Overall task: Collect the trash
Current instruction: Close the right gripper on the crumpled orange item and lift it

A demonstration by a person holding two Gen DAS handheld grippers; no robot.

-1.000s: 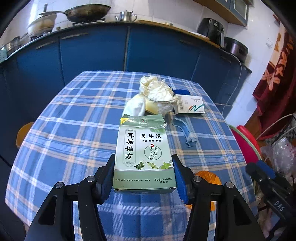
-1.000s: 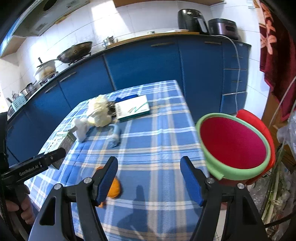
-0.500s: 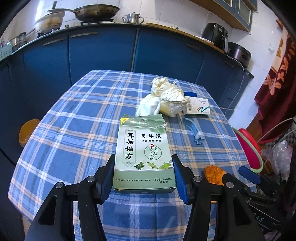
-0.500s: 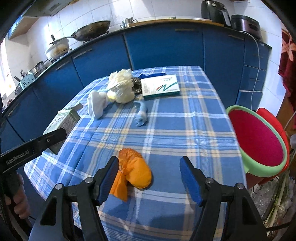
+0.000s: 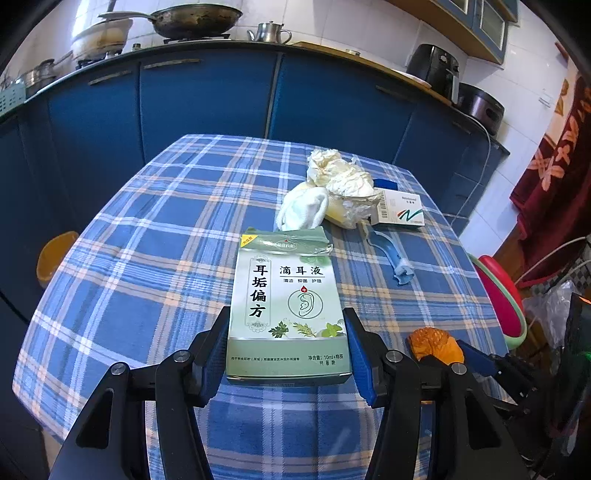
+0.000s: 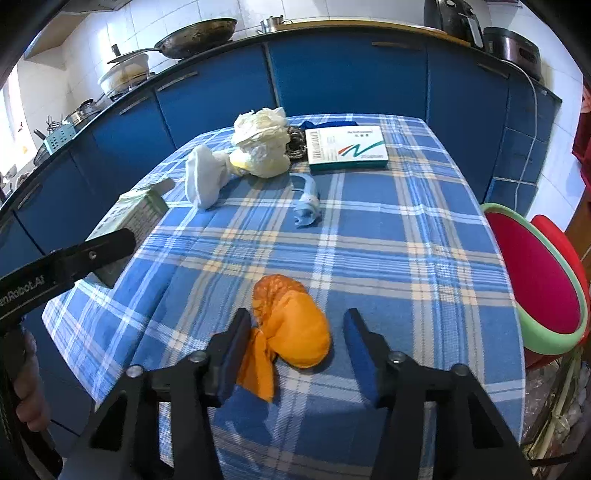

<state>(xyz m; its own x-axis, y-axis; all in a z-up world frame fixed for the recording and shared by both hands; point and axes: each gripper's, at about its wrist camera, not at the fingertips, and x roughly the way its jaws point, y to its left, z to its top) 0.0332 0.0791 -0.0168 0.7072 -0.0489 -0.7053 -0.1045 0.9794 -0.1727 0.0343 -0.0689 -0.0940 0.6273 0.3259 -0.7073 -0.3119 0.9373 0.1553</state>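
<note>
since the earlier frame my right gripper (image 6: pixel 291 349) has dropped around the orange peel (image 6: pixel 291 325) on the table (image 6: pixel 388 236), jaws closing, not yet pinching; left gripper (image 5: pixel 288 354) clamps the green box (image 5: pixel 288 302).

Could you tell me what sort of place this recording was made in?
Most likely a home kitchen: a dark frying pan on a stove, blue base cabinets under a countertop, and a table with a blue checked tablecloth.

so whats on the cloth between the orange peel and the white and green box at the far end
Only the light blue plastic piece lies between the orange peel and the white and green box; otherwise bare checked cloth, clearest in the right wrist view.
</note>
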